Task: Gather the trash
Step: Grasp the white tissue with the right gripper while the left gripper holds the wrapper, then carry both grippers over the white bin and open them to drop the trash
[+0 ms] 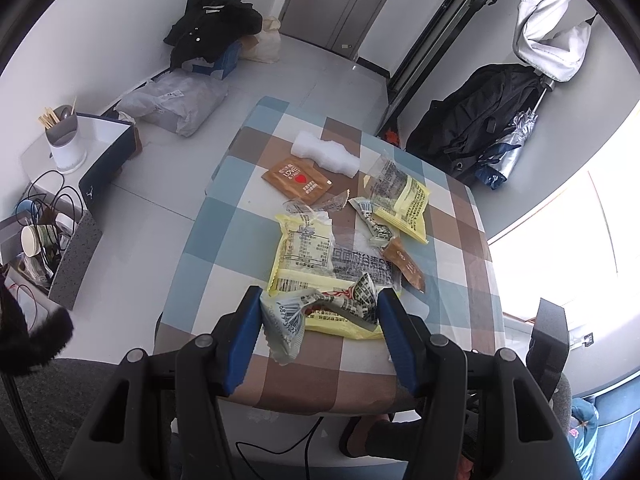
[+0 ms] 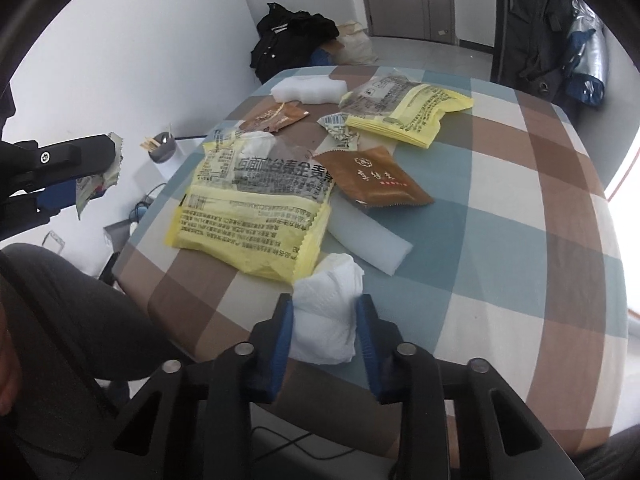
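Two grippers are loaded, so what matters is where each bit of trash sits against my jaws. Working down from the biggest thing: the checked table carries the litter, with the large yellow wrapper lying long-side across the near half, just beyond my right gripper. Smaller, the white tissue sits at the table's near edge, directly between the right jaws; they have closed in and pinch it from both sides. Smaller again, the crumpled wrapper is clamped between the half-spread jaws of my left gripper, above the near edge of the table. I judge both loads ready to carry off.
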A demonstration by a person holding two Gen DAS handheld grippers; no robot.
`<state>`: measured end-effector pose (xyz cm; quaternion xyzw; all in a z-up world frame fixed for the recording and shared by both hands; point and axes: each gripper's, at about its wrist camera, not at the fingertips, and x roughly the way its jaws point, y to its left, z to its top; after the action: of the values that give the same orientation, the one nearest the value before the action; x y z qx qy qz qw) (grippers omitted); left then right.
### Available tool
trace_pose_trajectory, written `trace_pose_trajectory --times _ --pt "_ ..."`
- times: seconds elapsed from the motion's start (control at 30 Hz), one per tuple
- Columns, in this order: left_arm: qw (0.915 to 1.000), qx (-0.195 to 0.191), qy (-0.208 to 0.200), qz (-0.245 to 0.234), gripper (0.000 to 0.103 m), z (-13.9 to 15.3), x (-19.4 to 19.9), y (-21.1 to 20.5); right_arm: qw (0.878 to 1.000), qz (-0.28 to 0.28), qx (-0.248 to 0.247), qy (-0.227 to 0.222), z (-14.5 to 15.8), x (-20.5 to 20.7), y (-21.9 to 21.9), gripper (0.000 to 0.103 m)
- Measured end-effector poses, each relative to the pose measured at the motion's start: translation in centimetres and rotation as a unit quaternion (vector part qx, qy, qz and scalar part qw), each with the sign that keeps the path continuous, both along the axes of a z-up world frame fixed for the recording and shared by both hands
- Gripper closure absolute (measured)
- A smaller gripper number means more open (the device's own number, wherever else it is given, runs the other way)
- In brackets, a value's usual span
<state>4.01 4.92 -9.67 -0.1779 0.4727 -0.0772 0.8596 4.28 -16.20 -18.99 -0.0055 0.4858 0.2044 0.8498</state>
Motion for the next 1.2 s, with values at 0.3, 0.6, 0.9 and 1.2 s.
trace_pose_trajectory --times 0.3,0.6,0.9,1.2 --pt "0.9998 0.02 0.009 0.004 0.049 -0.4 0.1 -0.3 1.0 -0.007 0.02 -0.002 1.0 -0.4 -1.1 0.08" --pt "0.9991 0.041 0.003 -0.012 0.049 0.5 0.2 -2.1 0.997 -0.01 0.066 -0.036 4.9 -2.7 -3.9 0.08" --pt "0.9962 0.047 -0.032 -0.067 0.049 4.2 0.3 -7.8 0.99 -0.044 0.103 -0.087 11.2 -5.5 -10.9 0.08" --pt "0.9856 0.011 -0.048 -0.162 0.05 7.6 1.7 -17.4 0.974 -0.128 0.105 -0.155 16.6 -8.4 -21.0 0.08"
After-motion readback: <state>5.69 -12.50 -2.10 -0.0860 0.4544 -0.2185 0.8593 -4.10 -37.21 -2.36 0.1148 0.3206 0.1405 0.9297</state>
